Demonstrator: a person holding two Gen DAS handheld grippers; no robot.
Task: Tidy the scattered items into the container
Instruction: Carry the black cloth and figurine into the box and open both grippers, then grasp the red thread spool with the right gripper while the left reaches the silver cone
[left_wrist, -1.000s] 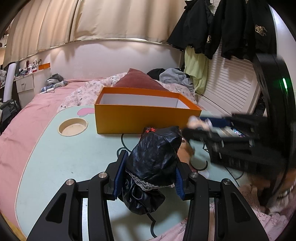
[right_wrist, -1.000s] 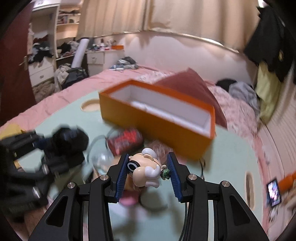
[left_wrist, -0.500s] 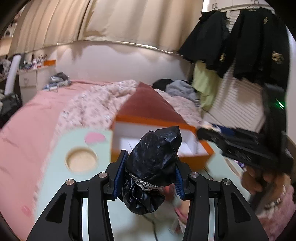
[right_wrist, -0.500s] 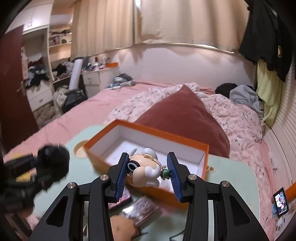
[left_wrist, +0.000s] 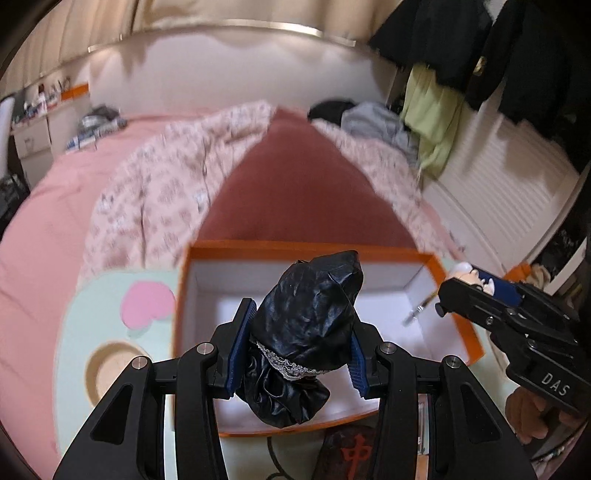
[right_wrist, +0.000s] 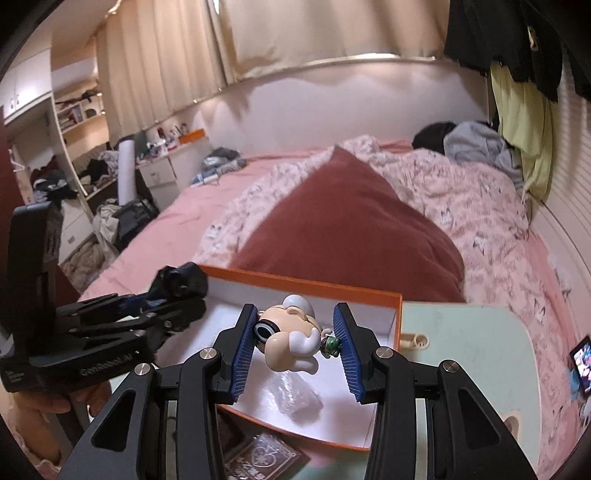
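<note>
A pink bed filled the room, a floral quilt and dark red cushion lying across it. Beige curtains hung above a white ledge along the far wall. Dark jackets and a yellow-green garment hung beside white slatted panels. Cluttered shelves and a white dresser stood at left.
</note>
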